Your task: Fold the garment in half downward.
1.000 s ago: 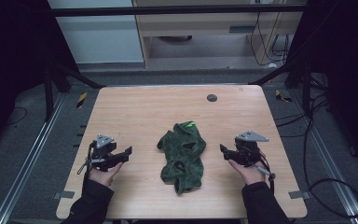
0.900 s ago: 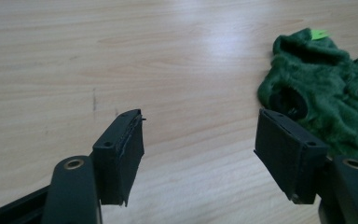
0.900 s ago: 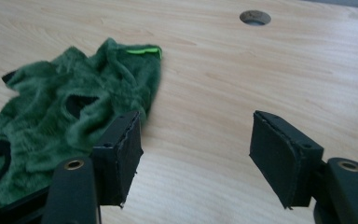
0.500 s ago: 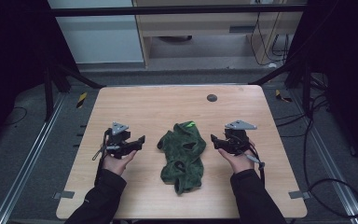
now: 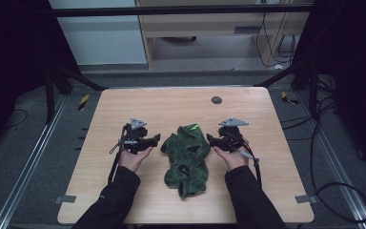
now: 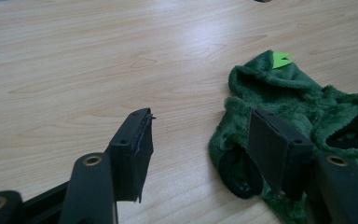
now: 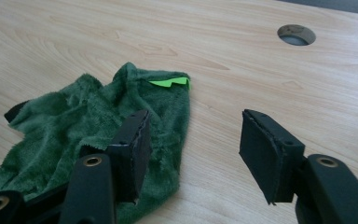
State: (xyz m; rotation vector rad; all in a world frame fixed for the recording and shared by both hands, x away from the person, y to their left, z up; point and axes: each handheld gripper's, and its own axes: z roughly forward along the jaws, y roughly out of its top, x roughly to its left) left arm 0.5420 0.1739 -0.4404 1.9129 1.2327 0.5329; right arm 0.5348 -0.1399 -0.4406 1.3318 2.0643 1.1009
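The wooden table (image 5: 124, 191) fills the middle of the high view, and a crumpled dark green fleece garment (image 5: 188, 155) lies at its centre, lower half of the frame. The left gripper (image 5: 158, 140) sits just left of it, the right gripper (image 5: 209, 139) just right — both with jaws apart and just now narrowing, their pads not pressing on the cloth. In my judgement, each should settle over a single edge of fleece, not a bunched fold, before closing — the left near the dark-lined opening (image 6: 235, 170). A bright green tab (image 7: 168, 82) carries no readable writing; no brand shows.
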